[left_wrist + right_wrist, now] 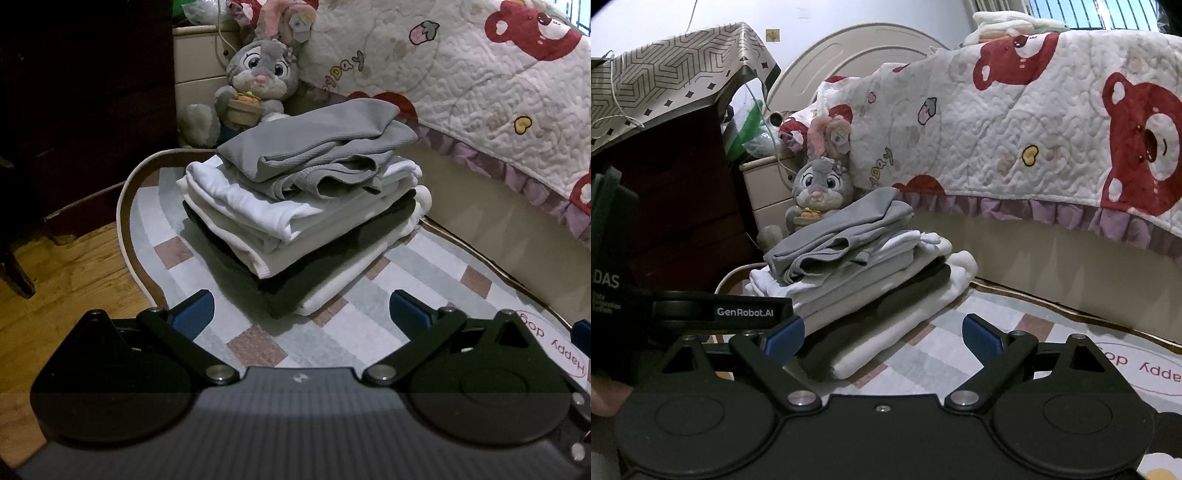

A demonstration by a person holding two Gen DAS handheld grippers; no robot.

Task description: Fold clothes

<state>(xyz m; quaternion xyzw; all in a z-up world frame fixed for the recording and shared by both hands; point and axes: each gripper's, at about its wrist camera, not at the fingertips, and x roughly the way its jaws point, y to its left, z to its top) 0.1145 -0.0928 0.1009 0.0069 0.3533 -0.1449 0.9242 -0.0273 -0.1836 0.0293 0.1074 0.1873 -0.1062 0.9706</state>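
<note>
A stack of folded clothes [306,229] lies on a striped rug [424,266]. A grey garment [314,147] sits on top, loosely folded, over white, beige and dark layers. My left gripper [302,312] is open and empty, just in front of the stack. In the right wrist view the same stack [871,280] with the grey garment [842,236] lies ahead and left. My right gripper [883,334] is open and empty, near the stack's front corner. The left gripper's body [701,314] shows at the left edge.
A bed with a bear-print quilt [480,92] runs along the right. A grey plush rabbit [255,77] sits behind the stack by a cream nightstand [195,62]. A dark wooden cabinet [85,110] stands at left, wooden floor [62,288] below it.
</note>
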